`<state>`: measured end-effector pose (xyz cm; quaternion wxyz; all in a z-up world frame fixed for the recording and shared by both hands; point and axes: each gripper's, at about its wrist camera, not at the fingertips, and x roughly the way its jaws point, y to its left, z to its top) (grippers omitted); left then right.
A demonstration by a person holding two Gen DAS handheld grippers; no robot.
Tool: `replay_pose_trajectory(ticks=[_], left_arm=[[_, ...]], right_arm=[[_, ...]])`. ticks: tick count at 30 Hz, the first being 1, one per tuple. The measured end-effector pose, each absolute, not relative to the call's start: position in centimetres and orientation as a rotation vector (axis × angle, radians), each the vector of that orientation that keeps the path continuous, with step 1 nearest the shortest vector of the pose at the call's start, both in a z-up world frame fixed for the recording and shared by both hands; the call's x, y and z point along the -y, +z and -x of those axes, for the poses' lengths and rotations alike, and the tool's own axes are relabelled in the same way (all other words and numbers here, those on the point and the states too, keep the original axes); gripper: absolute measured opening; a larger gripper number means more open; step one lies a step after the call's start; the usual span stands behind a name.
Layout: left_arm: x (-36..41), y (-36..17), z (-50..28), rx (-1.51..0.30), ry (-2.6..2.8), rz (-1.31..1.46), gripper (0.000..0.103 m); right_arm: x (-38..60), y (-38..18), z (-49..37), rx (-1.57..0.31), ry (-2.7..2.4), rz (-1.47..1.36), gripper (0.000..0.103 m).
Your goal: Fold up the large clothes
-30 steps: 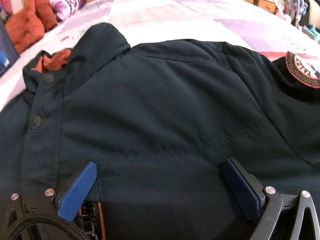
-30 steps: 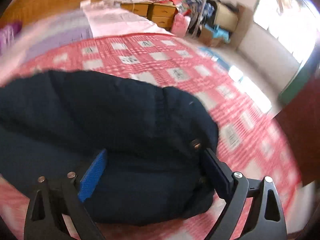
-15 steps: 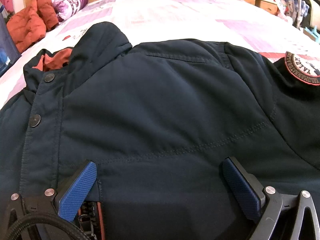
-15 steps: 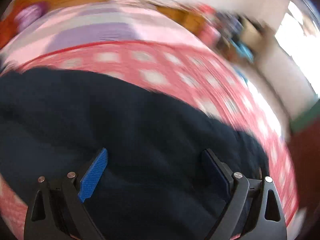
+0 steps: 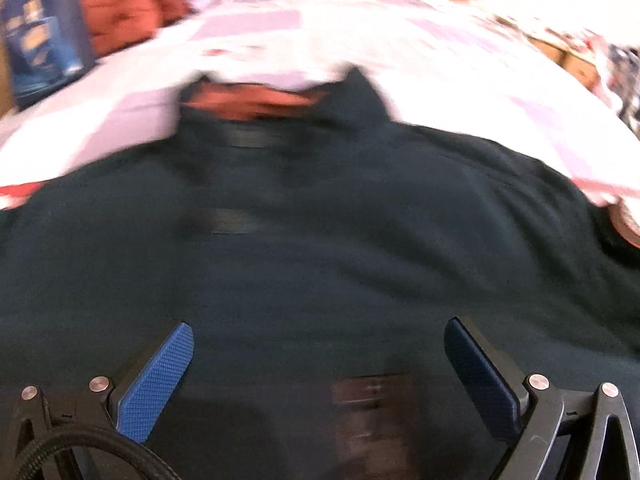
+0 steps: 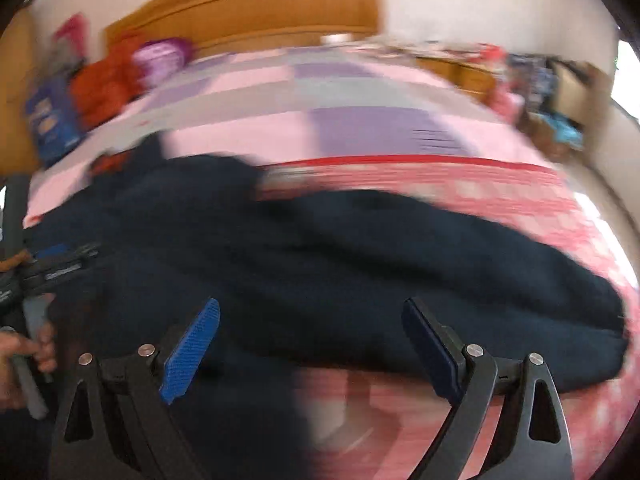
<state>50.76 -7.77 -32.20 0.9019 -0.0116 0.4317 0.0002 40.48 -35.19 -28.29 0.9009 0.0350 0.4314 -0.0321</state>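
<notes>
A large dark navy jacket [image 5: 320, 248] lies spread on the bed, its collar with orange lining [image 5: 256, 100] at the far side. It also shows in the right wrist view [image 6: 340, 256], where one sleeve runs out to the right. My left gripper [image 5: 318, 364] is open and empty, low over the jacket's front. My right gripper [image 6: 310, 344] is open and empty over the jacket's near edge. The left tool and the hand holding it [image 6: 28, 304] show at the left edge of the right wrist view. Both views are blurred.
The bed has a pink and purple quilt [image 6: 320, 120] and a red checked cover [image 6: 500, 188]. A wooden headboard [image 6: 260, 8], an orange garment [image 5: 124, 12] and a blue box [image 5: 44, 48] are at the far left. Cluttered drawers [image 6: 480, 68] stand at the right.
Both cameras have swung. The left view now faces the collar head-on, where it was at the left before. The right view turned left from the sleeve end toward the headboard.
</notes>
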Motion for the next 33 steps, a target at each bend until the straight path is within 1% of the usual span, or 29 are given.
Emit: replay_pose_trajectory(ticks=[4, 7, 8, 9, 11, 13, 17, 21, 25, 28, 29, 33], left_arm=[[-2.8, -32.9, -50.3, -0.918, 0.171, 0.037, 0.103], [-11.8, -33.8, -50.0, -0.937, 0.323, 0.061, 0.103], [-14.6, -34.2, -49.9, -0.946, 0.363, 0.063, 0.103], [-17.4, -34.6, -49.7, -0.952, 0.398, 0.057, 0.103], [-22.6, -34.8, -49.2, -0.943, 0.438, 0.065, 0.103], [-27.4, -34.7, -48.3, -0.925, 0.483, 0.124, 0.103], [-36.0, -34.8, -45.7, -0.905, 0.571, 0.246, 0.103], [-41.7, -35.7, -42.6, -0.931, 0.677, 0.250, 0.103], [-46.6, -35.9, -39.0, -0.909, 0.729, 0.259, 0.103], [-50.2, -36.5, -36.4, -0.906, 0.777, 0.311, 0.103], [-51.1, -36.5, -35.4, -0.895, 0.763, 0.349, 0.103], [-52.9, -36.4, -33.3, -0.885, 0.788, 0.322, 0.103]], right_arm=[[24.0, -31.5, -43.5, -0.931, 0.052, -0.040, 0.094], [18.5, -34.1, -44.8, -0.971, 0.050, -0.009, 0.094], [17.0, -34.7, -44.4, -0.977, 0.039, 0.012, 0.095], [15.6, -35.7, -44.4, -0.980, 0.019, 0.059, 0.098], [13.7, -37.0, -44.1, -0.954, -0.023, 0.158, 0.101], [13.4, -37.2, -44.1, -0.930, -0.027, 0.149, 0.103], [14.2, -37.5, -44.3, -0.923, -0.013, 0.109, 0.103], [13.1, -38.0, -44.6, -0.915, -0.036, 0.146, 0.103], [13.8, -37.2, -42.7, -0.911, -0.041, 0.151, 0.103], [13.8, -37.3, -42.8, -0.911, -0.042, 0.153, 0.103], [13.9, -37.3, -42.8, -0.911, -0.043, 0.154, 0.103], [13.9, -37.3, -42.6, -0.909, -0.044, 0.156, 0.103]])
